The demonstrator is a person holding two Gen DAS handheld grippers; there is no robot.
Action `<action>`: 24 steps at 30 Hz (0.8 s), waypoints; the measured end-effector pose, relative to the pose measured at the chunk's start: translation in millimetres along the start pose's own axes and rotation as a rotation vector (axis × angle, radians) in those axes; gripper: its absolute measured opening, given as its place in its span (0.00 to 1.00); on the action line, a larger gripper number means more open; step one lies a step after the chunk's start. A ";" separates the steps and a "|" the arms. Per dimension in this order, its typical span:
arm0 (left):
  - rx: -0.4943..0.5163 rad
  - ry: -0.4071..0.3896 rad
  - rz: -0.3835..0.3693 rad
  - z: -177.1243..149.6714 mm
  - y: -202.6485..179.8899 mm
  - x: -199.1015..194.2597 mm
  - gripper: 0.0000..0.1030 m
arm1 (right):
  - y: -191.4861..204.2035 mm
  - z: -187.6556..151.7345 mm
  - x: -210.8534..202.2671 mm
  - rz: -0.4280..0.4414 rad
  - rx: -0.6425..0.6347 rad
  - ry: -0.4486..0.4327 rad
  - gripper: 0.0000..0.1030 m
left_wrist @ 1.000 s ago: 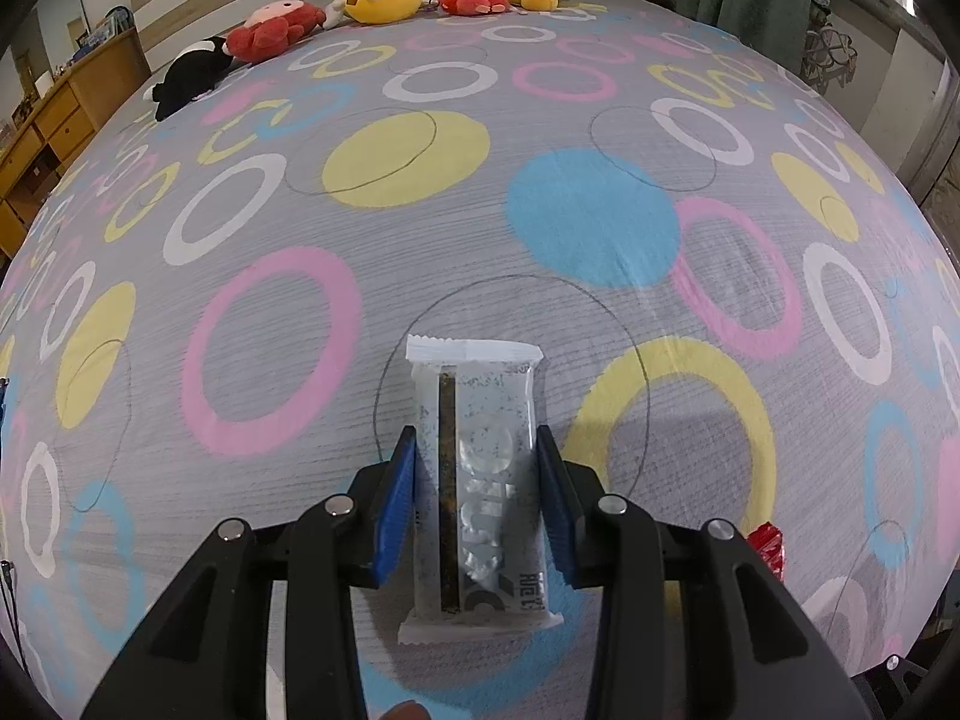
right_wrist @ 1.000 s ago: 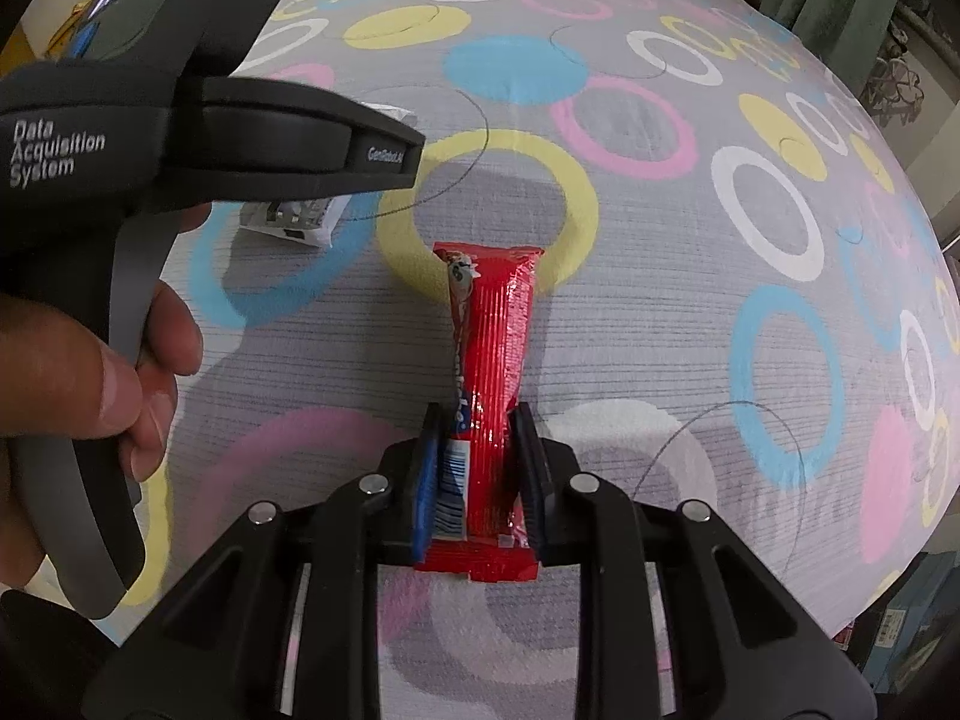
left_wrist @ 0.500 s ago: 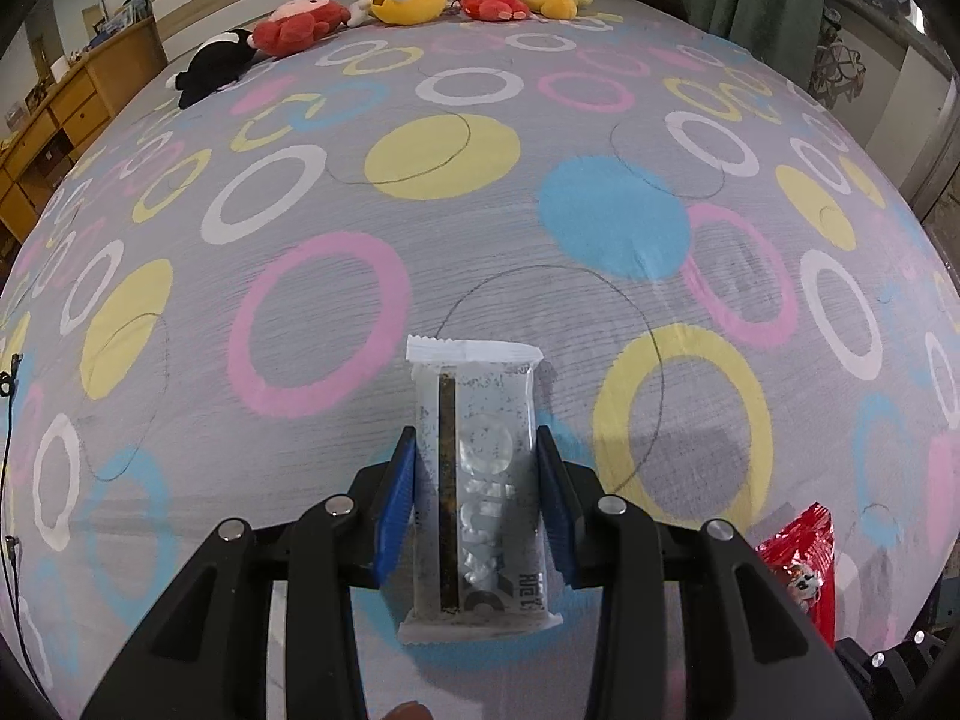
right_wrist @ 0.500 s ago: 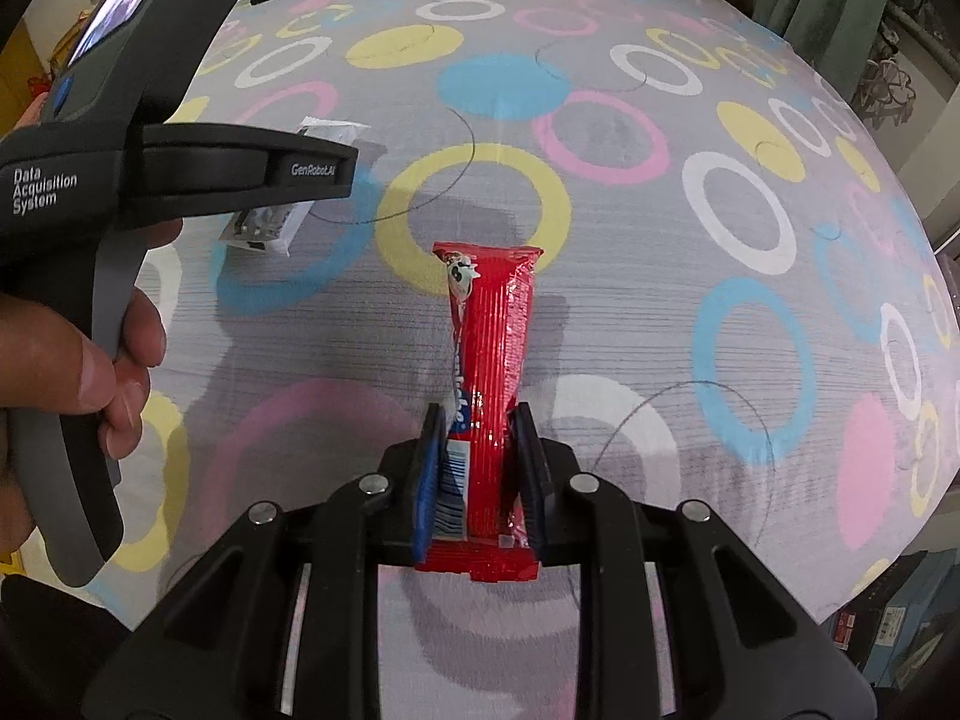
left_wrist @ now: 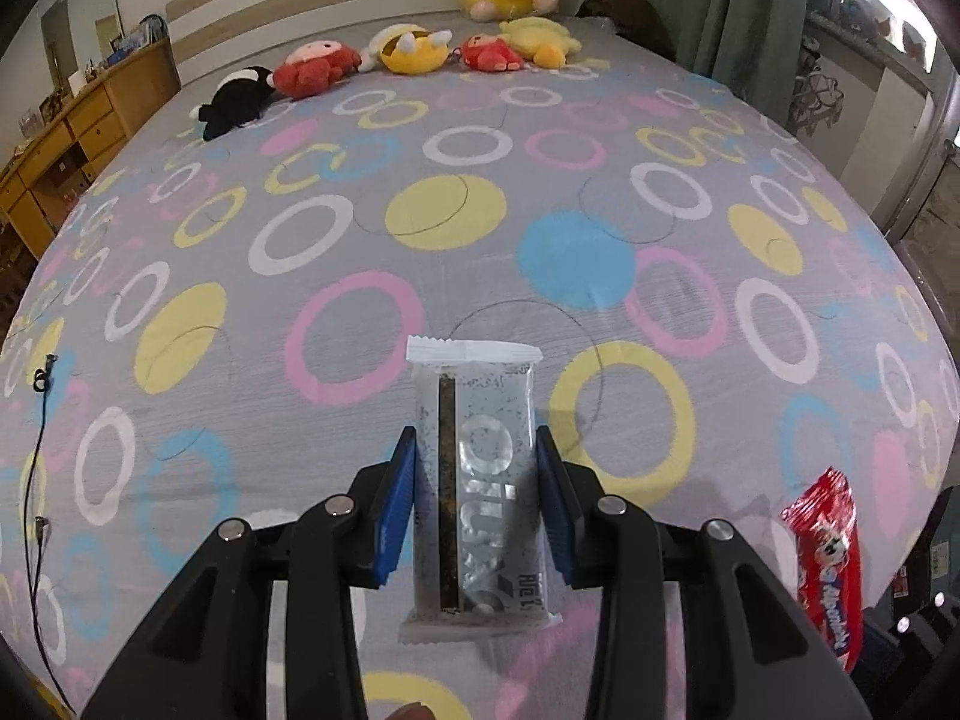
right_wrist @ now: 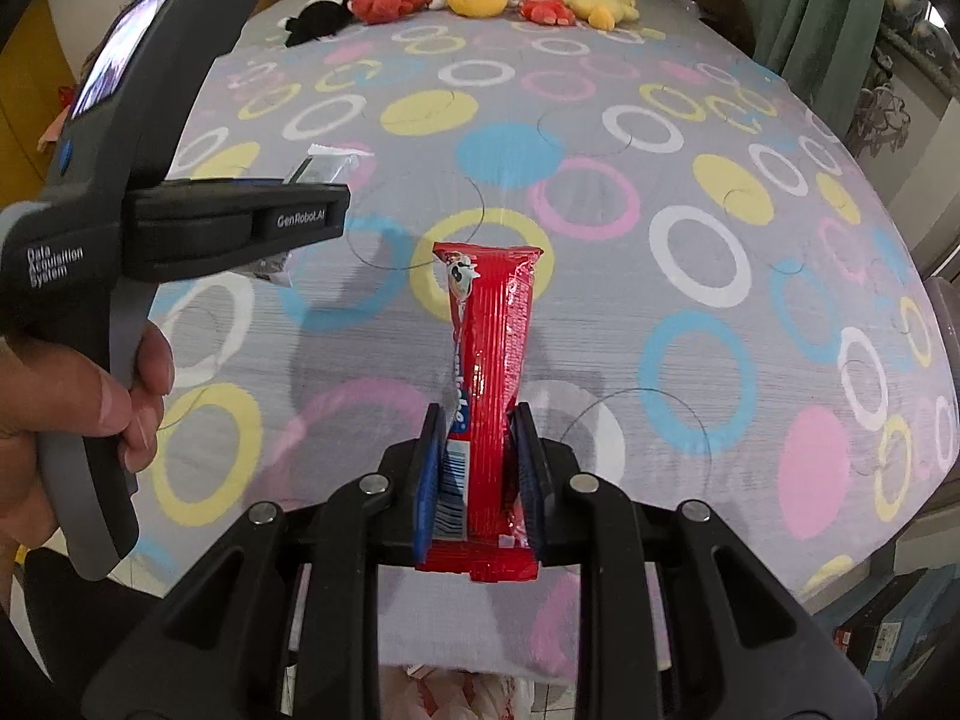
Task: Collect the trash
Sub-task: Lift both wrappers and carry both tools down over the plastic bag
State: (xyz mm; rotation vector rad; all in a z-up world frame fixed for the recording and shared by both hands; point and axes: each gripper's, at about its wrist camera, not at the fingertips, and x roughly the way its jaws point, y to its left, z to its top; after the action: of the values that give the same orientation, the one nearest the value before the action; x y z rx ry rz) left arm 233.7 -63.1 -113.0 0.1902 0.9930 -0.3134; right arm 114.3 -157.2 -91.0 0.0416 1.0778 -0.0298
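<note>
Just past the bed's near edge, a white plastic bag [right_wrist: 468, 690] sits on the floor with red showing inside. The right tool [right_wrist: 478, 468] is clenched on a red wrapper [right_wrist: 489, 372]; the left tool [left_wrist: 475, 504] grips a silver wrapper [left_wrist: 477, 480]. Both wrappers hang clear of the bed cover [left_wrist: 360, 276], which lies further below than a second ago, so more of it shows. Plush toys [left_wrist: 408, 51] line the far headboard.
</note>
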 end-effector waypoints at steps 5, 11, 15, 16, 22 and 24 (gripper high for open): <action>0.006 -0.038 -0.004 -10.8 -6.1 -32.3 0.36 | -2.5 -8.7 -28.8 0.016 -0.017 -0.024 0.22; 0.021 -0.076 -0.022 -32.9 -16.9 -72.6 0.36 | -2.9 -28.4 -57.8 0.045 -0.048 -0.041 0.22; 0.056 -0.104 -0.034 -55.4 -29.3 -101.5 0.36 | -4.9 -44.7 -78.8 0.060 -0.061 -0.058 0.22; 0.054 -0.104 -0.042 -59.7 -30.3 -105.8 0.36 | -6.1 -49.7 -84.0 0.070 -0.062 -0.060 0.22; 0.064 -0.098 -0.098 -102.9 -46.1 -133.3 0.36 | -13.7 -82.5 -105.5 0.104 -0.069 -0.066 0.22; 0.074 -0.094 -0.112 -117.8 -51.6 -139.4 0.36 | -16.9 -92.9 -110.7 0.111 -0.074 -0.065 0.22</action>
State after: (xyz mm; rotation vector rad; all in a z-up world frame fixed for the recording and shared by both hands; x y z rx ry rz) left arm 52.2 -52.4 -59.0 0.1859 0.9018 -0.4581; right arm -20.6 -169.1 -37.6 0.0340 1.0090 0.1081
